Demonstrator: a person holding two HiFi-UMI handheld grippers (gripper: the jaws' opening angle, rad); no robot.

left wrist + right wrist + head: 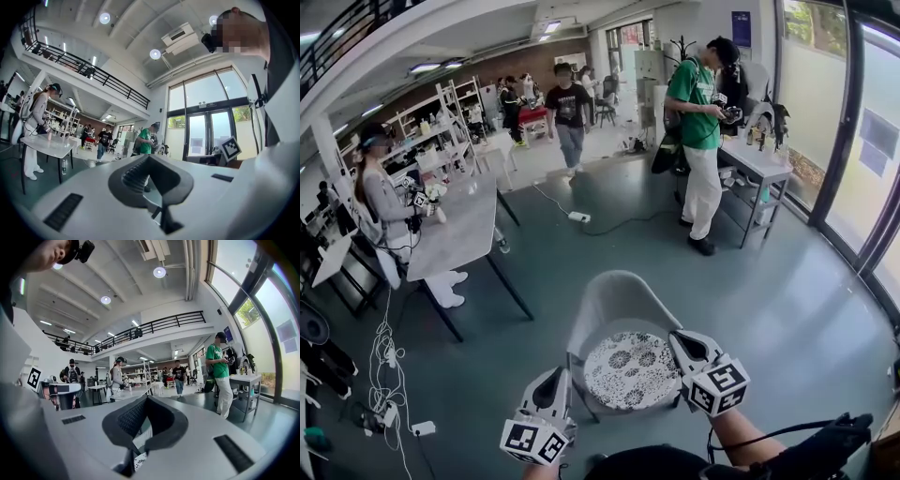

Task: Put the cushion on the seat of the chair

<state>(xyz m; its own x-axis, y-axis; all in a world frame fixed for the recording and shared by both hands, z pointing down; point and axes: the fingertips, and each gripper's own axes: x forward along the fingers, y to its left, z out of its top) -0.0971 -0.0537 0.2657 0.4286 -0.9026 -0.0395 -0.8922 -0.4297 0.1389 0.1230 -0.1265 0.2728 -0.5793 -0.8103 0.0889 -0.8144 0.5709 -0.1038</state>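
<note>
You had one grey chair (614,302) standing on the grey-green floor (787,300). Its seat carried one round patterned cushion (630,370), lying flat.

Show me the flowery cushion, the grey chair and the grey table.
Round black-and-white floral cushion (630,370), head view, its middle.
Grey plastic chair (614,300), head view, its backrest.
Grey rectangular table (461,228), head view, bare top.

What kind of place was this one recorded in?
Likely a shared lab or workshop hall: a long worktable, stocked shelving along the back, and a mezzanine railing overhead.
</note>
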